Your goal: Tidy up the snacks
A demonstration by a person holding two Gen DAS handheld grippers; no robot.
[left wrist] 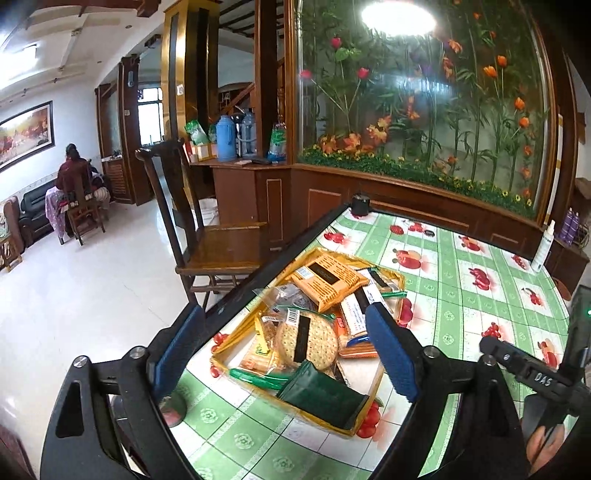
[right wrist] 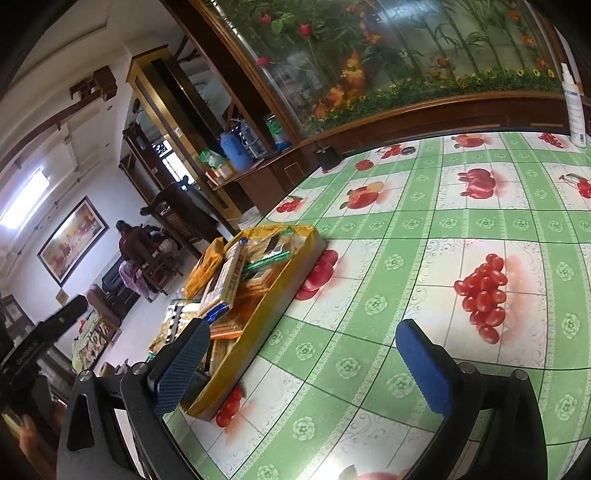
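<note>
Snacks [left wrist: 314, 325]: all in yellow tray [left wrist: 221, 354]; table [left wrist: 461, 295] bare; your left claw [left wrist: 288, 354], right claw [right wrist: 306, 365] both spread, empty.

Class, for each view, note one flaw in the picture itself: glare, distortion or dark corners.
Left wrist view: a lamp's glare burns out on the glass panel; right wrist view: the tablecloth grid bows from fisheye distortion, and the corners go black.

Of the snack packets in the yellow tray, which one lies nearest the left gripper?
The dark green packet, at the tray's near end; the round cracker and orange packets lie farther back.
</note>
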